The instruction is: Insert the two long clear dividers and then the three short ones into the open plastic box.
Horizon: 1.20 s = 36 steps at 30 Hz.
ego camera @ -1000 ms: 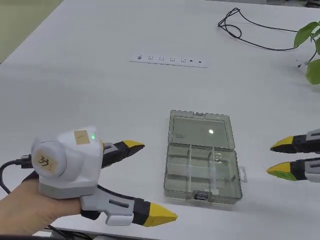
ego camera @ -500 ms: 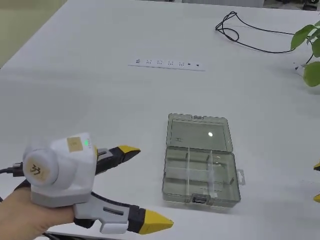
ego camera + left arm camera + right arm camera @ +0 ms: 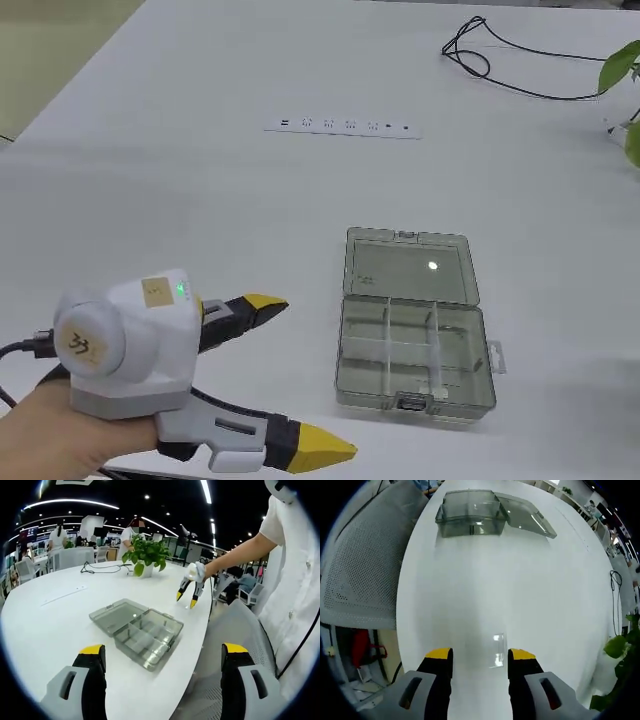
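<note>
The open clear plastic box lies near the table's front edge, its lid folded back flat. Clear dividers stand inside it. My left gripper hovers open to the left of the box, with nothing between its fingers. The left gripper view has the box ahead of the left gripper, and beyond it the right gripper, open, over the table's edge. In the right gripper view a small clear divider lies flat on the table between the tips of the open right gripper; the box is far ahead.
A white power strip lies at the table's middle back, a black cable at the back right, and a potted plant at the right edge. A grey mesh chair stands beside the table edge.
The right gripper has drawn back to the right and left the head view. The left gripper has stayed open at the bottom left. The head camera has shifted slightly.
</note>
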{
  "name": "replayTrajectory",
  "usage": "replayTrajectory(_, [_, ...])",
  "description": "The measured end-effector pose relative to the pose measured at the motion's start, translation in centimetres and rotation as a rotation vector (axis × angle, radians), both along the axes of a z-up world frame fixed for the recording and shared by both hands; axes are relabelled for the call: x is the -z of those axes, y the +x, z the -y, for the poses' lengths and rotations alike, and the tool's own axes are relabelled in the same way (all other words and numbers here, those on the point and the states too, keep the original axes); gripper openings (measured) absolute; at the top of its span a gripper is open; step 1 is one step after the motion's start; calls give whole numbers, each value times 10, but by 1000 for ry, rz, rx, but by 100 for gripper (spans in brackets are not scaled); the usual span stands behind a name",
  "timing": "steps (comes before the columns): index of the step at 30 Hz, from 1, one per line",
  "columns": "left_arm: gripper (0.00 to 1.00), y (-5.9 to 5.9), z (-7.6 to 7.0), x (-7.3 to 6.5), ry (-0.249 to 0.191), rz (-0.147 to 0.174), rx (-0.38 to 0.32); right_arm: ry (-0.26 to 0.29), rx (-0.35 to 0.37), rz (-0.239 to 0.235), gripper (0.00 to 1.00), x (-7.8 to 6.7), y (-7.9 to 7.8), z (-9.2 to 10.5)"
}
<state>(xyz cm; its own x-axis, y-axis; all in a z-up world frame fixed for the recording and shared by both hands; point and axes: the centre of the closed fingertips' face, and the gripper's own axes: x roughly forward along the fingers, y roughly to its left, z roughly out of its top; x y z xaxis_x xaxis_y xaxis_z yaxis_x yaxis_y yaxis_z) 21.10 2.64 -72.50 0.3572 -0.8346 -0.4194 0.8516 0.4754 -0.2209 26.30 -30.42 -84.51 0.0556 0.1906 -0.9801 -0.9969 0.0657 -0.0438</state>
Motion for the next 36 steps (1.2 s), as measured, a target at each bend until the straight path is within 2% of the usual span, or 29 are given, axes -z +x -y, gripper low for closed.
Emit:
replayTrajectory(10, [98, -1, 0, 2, 1, -9, 2, -18, -17, -26, 42, 3, 0, 1])
replayTrajectory(11, [98, -1, -1, 3, 1, -9, 3, -17, -19, -42, 40, 4, -2, 1])
replayTrajectory(18, [98, 0, -1, 2, -1, -5, 2, -16, -18, -34, 33, 3, 1, 2])
replayTrajectory(29, [98, 1, 0, -2, 2, 6, 6, -28, -7, -20, 32, 3, 1, 2])
replayTrajectory(33, [98, 3, -1, -4, -1, 9, -2, -8, 3, 5, 32, -4, -1, -3])
replayTrajectory(36, [96, 4, -1, -4, 9, 10, -4, 23, 7, 32, 32, -14, -1, -12])
